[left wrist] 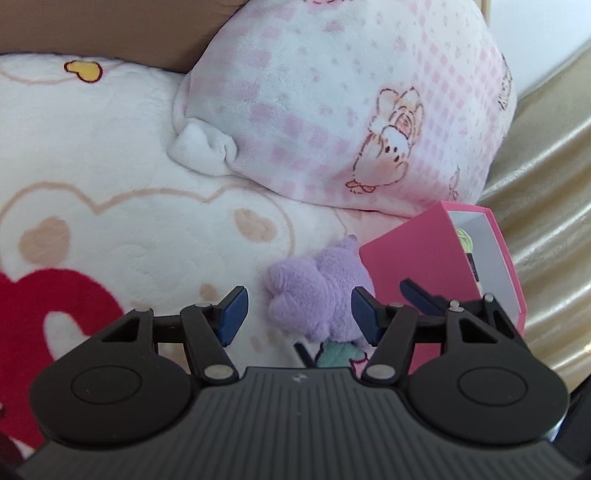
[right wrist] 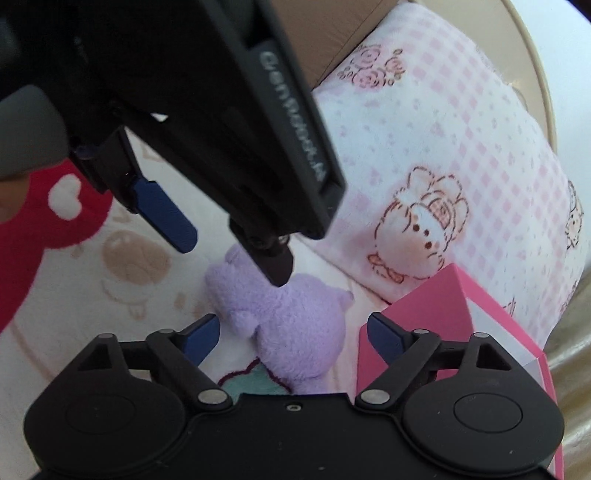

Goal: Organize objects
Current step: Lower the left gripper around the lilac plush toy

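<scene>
A small purple plush toy (left wrist: 314,295) lies on the white fleece blanket (left wrist: 110,166), just left of an open pink box (left wrist: 417,266). My left gripper (left wrist: 299,314) straddles the plush with its jaws apart. Its right pad is against the plush, and its left pad stands off it. One blue finger (left wrist: 421,297) of my right gripper shows in front of the box. In the right wrist view, my right gripper (right wrist: 293,339) is open around the plush (right wrist: 295,332) from the near side, its right finger over the box (right wrist: 436,310). The left gripper (right wrist: 232,262) reaches down from the upper left.
A pink-checked pillow (left wrist: 351,103) with rabbit drawings leans behind the box and the plush. The blanket has a red heart patch (left wrist: 55,306) at lower left. Gold fabric (left wrist: 546,221) runs along the right. A brown headboard (left wrist: 110,29) stands at the back.
</scene>
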`<state>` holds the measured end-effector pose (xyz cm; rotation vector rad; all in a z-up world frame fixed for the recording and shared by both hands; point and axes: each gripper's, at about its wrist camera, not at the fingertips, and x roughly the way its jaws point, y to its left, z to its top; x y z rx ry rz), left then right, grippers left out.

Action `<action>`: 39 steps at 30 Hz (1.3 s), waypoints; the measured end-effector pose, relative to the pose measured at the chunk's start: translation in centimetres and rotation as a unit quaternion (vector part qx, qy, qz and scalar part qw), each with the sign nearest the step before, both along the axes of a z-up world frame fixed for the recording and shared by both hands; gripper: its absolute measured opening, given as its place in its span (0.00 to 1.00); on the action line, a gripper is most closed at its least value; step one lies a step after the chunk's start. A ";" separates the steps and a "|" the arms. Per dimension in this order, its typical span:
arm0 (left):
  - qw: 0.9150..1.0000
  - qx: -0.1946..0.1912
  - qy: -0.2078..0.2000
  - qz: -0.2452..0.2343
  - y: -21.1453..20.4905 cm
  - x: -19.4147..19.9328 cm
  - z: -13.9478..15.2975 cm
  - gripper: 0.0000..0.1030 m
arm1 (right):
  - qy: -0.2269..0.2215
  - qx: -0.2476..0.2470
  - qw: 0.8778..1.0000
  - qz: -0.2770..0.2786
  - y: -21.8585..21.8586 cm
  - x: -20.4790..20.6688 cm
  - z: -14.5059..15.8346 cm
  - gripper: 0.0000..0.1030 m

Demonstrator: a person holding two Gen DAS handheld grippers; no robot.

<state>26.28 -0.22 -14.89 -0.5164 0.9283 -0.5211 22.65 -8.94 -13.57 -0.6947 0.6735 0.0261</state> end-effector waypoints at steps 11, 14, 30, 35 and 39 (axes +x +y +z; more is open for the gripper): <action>0.998 -0.039 0.035 0.024 0.5 0.8 -2.8 0.35 | 0.015 -0.024 0.999 -0.022 0.5 1.6 -2.3 0.94; 0.998 -0.046 0.039 0.030 0.4 0.7 -3.1 0.36 | 0.018 -0.017 0.999 -0.021 0.6 1.8 -2.4 0.94; 0.998 -0.026 0.047 0.016 -1.0 0.0 -2.4 0.25 | 0.078 0.161 0.982 -0.059 -3.0 3.0 -0.1 0.75; 0.996 -0.012 0.078 0.032 0.5 -1.1 -1.7 0.24 | 0.108 0.210 0.971 -0.044 -2.9 2.5 0.4 0.74; 0.993 0.001 0.114 0.043 2.1 -2.3 -1.6 0.25 | 0.146 0.228 0.963 -0.008 -1.8 1.6 0.6 0.75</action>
